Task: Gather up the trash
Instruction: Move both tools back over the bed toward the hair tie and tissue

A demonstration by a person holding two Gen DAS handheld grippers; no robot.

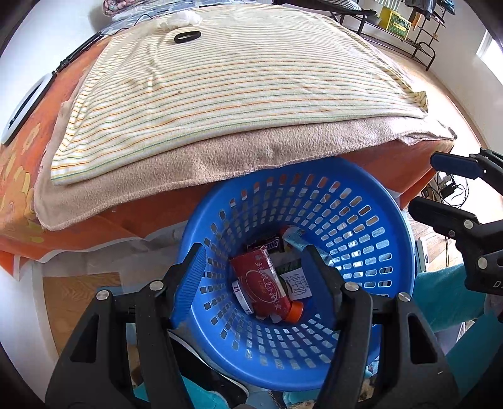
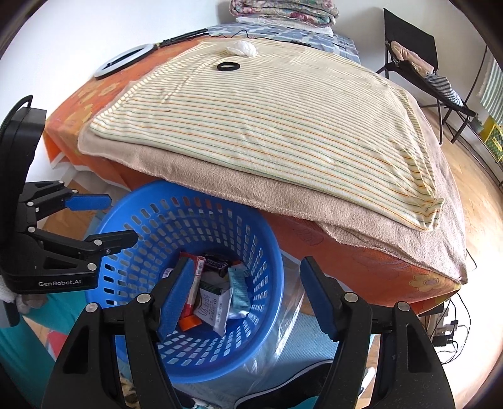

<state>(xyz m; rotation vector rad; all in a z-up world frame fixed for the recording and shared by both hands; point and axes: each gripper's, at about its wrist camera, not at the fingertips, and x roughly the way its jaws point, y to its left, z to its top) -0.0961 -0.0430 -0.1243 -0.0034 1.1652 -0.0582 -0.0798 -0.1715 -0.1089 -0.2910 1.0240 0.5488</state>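
A blue perforated basket (image 1: pixel 361 220) stands on the floor against the bed's near edge; it also shows in the right wrist view (image 2: pixel 220 217). Inside lie a red bottle with an orange cap (image 1: pixel 267 283), a Snickers wrapper (image 1: pixel 267 243), a white carton (image 1: pixel 297 284) and a teal wrapper (image 2: pixel 239 288). My left gripper (image 1: pixel 254 273) is open and empty over the basket's mouth. My right gripper (image 2: pixel 248 295) is open and empty over the basket's right rim. A crumpled white tissue (image 1: pixel 180 19) and a black ring (image 1: pixel 187 37) lie far back on the striped cloth.
A bed with an orange sheet (image 2: pixel 361 270) carries a beige blanket (image 2: pixel 251 185) and a striped cloth (image 2: pixel 267 116). A ring light (image 2: pixel 121 59) lies at the bed's far left. A black chair (image 2: pixel 418 56) stands at the right. Cables (image 2: pixel 449 333) lie on the wooden floor.
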